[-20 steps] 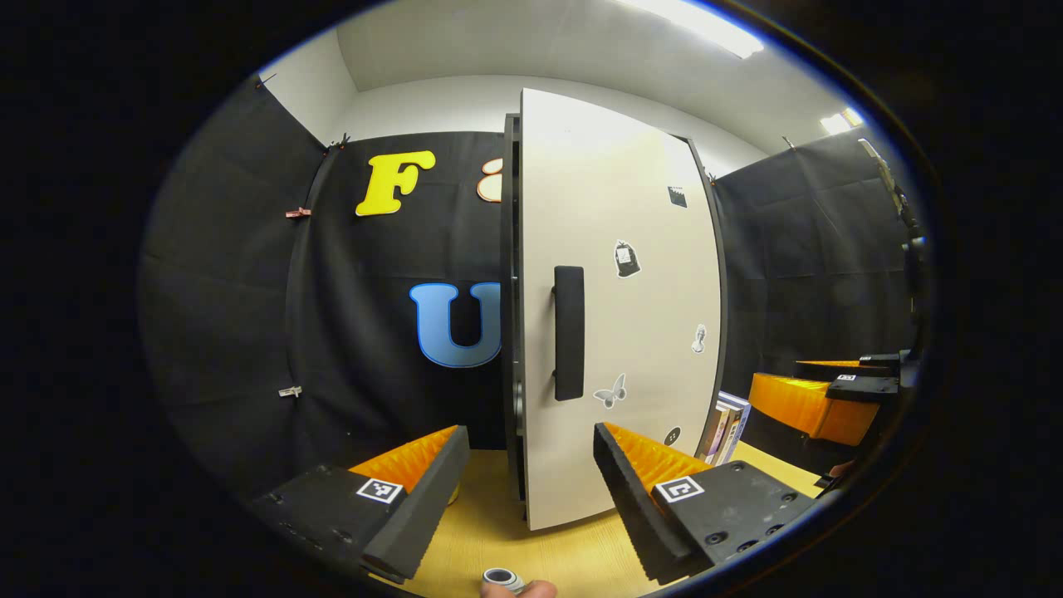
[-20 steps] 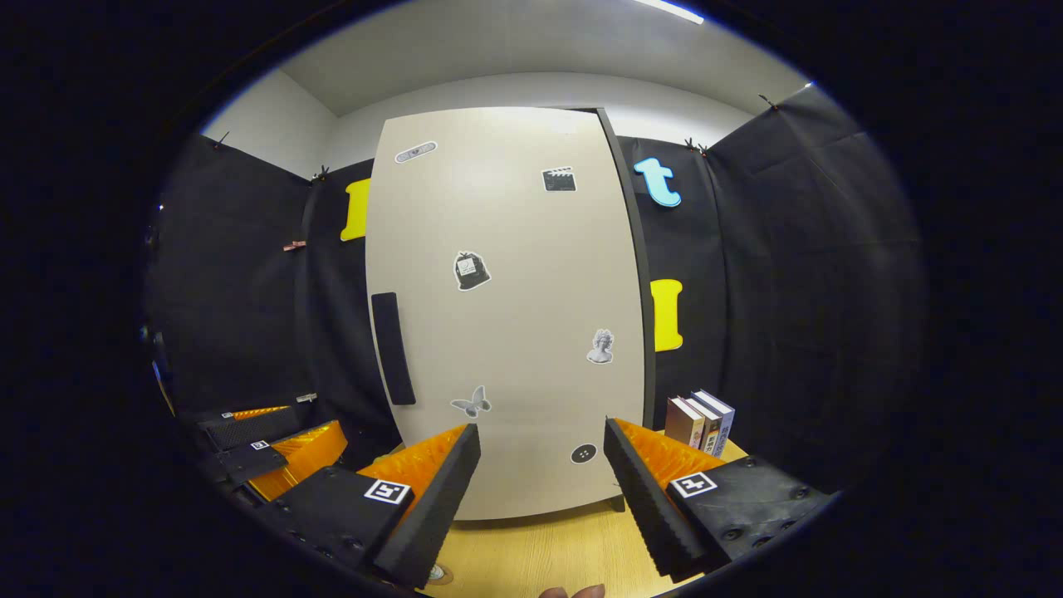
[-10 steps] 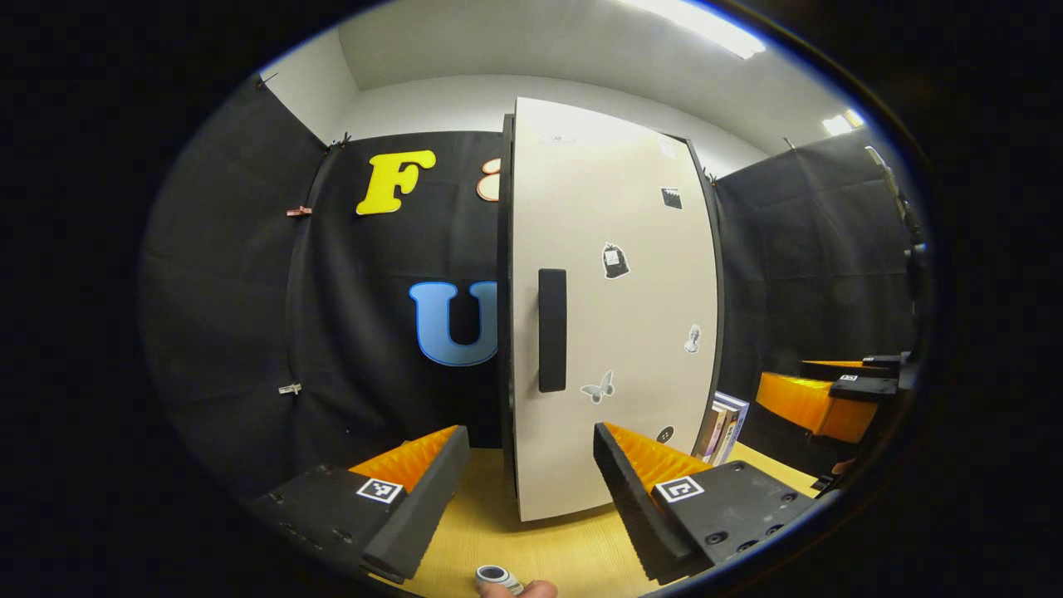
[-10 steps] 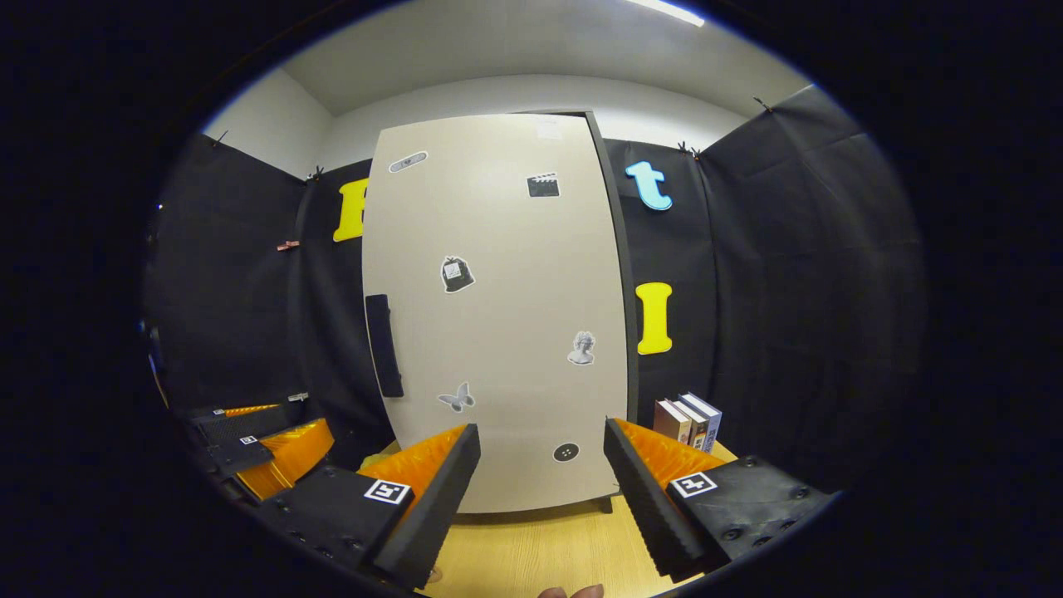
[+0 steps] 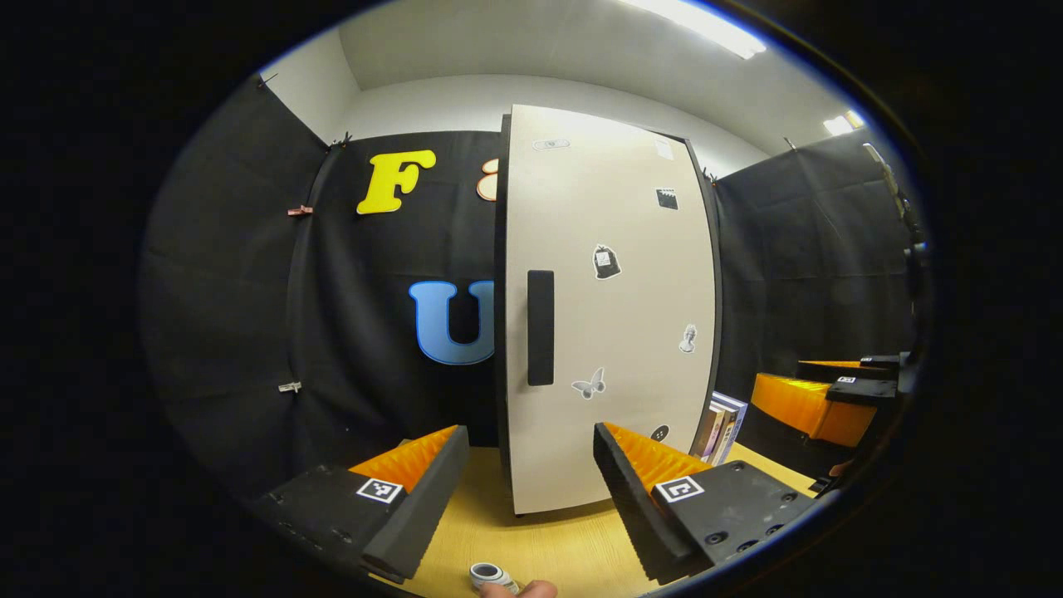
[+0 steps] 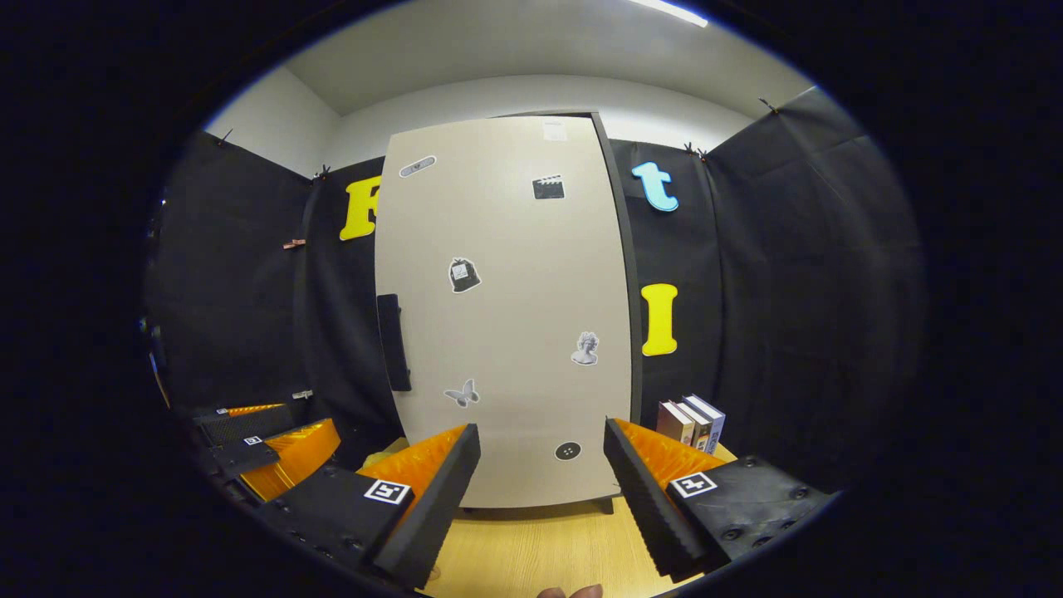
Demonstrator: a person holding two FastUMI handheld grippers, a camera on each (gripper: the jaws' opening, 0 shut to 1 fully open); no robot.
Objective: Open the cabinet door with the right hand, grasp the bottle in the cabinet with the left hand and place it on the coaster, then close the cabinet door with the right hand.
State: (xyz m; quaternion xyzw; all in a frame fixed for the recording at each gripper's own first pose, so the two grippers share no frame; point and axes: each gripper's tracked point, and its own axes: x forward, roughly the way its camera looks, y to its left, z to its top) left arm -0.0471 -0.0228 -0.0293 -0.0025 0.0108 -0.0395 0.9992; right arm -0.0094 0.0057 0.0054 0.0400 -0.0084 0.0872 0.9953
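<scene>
The beige cabinet door (image 5: 614, 316) with its black handle (image 5: 540, 328) and small stickers lies flush or nearly flush against the dark cabinet frame. In the right gripper view the same door (image 6: 507, 316) faces me, with its handle (image 6: 394, 342) at the left edge. My left gripper (image 5: 529, 432) is open and holds nothing, a short way in front of the door's handle side. Also open and holding nothing, my right gripper (image 6: 541, 425) points at the door's lower part without touching it. A yellowish thing (image 6: 384, 453) peeks out behind my right gripper's left finger; I cannot tell what it is.
Several books (image 6: 689, 419) stand upright to the right of the cabinet on the wooden table (image 6: 531, 556). The right gripper (image 5: 830, 390) shows far right in the left gripper view, the left gripper (image 6: 262, 444) low left in the right one. A thumb with a small ring-shaped part (image 5: 488, 575) is below.
The door has swung from ajar to flush or nearly flush against the cabinet. My right gripper has drawn back slightly from it. The left gripper has hardly moved.
</scene>
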